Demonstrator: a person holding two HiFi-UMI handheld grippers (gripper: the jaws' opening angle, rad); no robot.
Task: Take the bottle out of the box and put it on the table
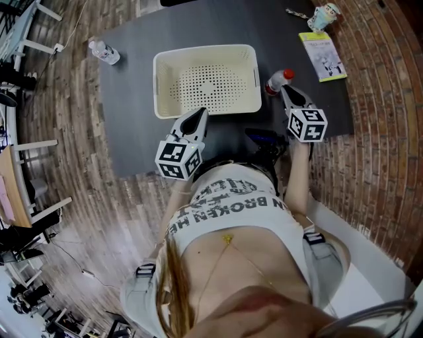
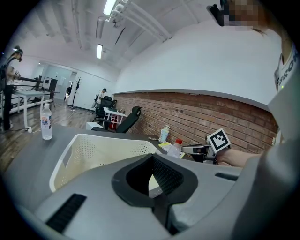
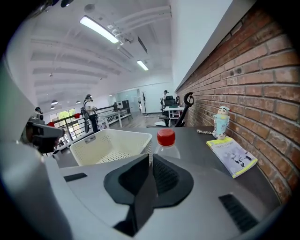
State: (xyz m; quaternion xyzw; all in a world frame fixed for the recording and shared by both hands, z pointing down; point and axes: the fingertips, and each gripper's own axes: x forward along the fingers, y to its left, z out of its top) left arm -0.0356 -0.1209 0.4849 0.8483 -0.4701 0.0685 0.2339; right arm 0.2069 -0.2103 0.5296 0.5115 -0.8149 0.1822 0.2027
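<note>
A clear bottle [image 1: 277, 81] with a red cap stands upright on the dark table [image 1: 132, 105], just right of the cream perforated box [image 1: 205, 53], which holds nothing. My right gripper [image 1: 283, 88] points at the bottle from the near side. In the right gripper view its jaws meet at the tips, with the bottle [image 3: 166, 143] just beyond them and nothing between them. My left gripper [image 1: 200, 112] hovers at the box's near rim with its jaws together and nothing held. From the left gripper view the box [image 2: 61, 164] lies ahead and the bottle [image 2: 176, 147] stands to the right.
A second water bottle [image 1: 104, 51] stands at the table's far left corner. A yellow-edged booklet [image 1: 322, 56] and a small figurine [image 1: 324, 14] lie at the far right, beside the brick wall [image 3: 262, 89]. Desks and chairs stand beyond the table.
</note>
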